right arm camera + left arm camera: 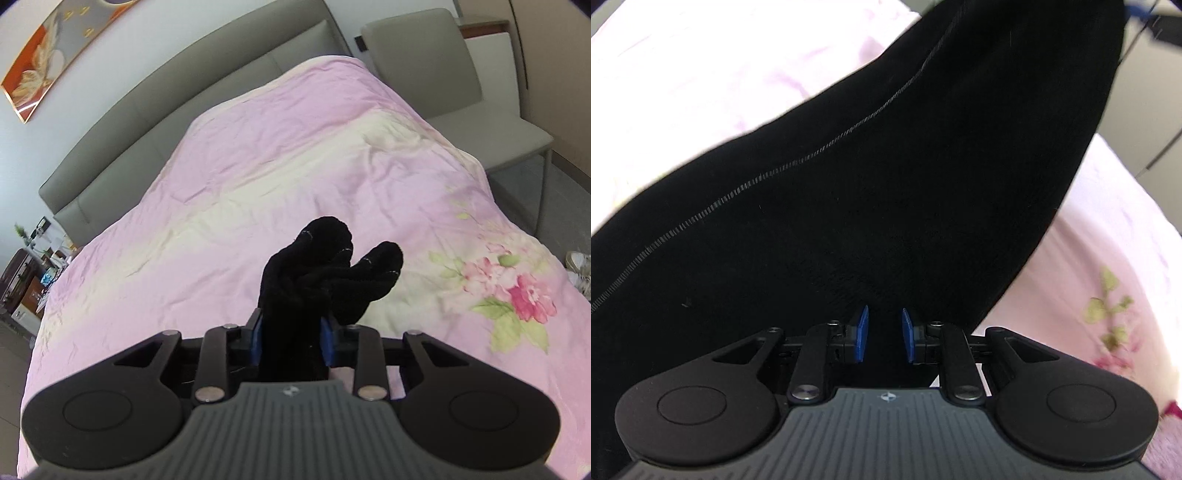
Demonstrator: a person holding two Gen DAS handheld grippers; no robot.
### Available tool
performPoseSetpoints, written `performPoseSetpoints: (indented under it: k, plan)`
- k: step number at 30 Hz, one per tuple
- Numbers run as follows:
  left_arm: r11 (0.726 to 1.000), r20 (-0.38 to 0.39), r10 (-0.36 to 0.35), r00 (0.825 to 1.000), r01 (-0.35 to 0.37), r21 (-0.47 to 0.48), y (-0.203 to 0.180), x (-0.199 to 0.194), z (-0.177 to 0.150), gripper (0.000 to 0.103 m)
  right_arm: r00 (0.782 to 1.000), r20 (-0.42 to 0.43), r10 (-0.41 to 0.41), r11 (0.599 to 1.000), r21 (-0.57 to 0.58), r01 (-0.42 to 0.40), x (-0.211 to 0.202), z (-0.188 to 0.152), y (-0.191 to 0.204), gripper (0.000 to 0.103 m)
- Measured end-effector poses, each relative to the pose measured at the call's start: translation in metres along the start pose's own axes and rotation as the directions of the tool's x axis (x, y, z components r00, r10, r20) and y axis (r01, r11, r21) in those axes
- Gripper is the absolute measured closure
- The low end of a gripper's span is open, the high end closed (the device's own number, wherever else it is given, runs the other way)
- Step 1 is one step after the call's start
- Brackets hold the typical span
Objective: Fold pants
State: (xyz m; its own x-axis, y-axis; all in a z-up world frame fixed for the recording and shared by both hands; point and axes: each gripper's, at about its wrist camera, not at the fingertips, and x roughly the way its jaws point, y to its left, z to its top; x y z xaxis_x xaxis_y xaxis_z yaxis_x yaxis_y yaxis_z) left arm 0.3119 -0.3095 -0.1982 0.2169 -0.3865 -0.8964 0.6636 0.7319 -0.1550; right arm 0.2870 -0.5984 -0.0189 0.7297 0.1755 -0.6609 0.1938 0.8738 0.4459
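My left tongs point(884, 334): blue pads apart by narrow gap, black pants point(886, 184) filling gap; cannot tell if cloth is gripped. Pants stretch away from left tongs, lifted above pink bedspread point(1108, 229). My right tongs point(293, 334): clamped on bunched pants end, fabric sticking up past pads, held above bed. Judged step: carrying garment stretched between both tongs, fold not yet laid. Next move calls for lowering cloth flat onto bed, edges aligned, tension even.
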Motion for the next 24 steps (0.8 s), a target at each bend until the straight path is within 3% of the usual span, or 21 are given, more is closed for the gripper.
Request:
performPoseSetpoints:
  k: [4,7,11,18,24]
  plan:
    - [0.999,0.029,-0.026,0.999,0.026,-0.023,0.009,-0.021,-0.006,0.081,0.999,-0.017,0.038,0.996,-0.086,-0.039,0.0,-0.001,0.056,0.077]
    - [1.0,0.072,-0.028,0.997,0.027,0.014,0.024,-0.065,-0.019,0.081,0.995,-0.043,0.091,0.985,-0.14,-0.096,0.005,-0.006,0.097,0.077]
    - [0.999,0.117,-0.01,0.993,0.013,-0.029,0.063,-0.128,-0.047,0.081,0.985,-0.1,0.143,0.966,-0.203,-0.161,0.022,-0.023,0.153,0.077]
    - [0.986,0.14,0.086,0.986,-0.065,-0.151,0.138,-0.195,-0.096,0.081,0.959,-0.237,0.155,0.935,-0.278,-0.22,0.086,-0.091,0.237,0.077]
    - [0.966,0.141,0.118,0.983,-0.081,-0.244,0.187,-0.205,-0.125,0.081,0.92,-0.379,0.099,0.921,-0.315,-0.229,0.158,-0.163,0.27,0.077]
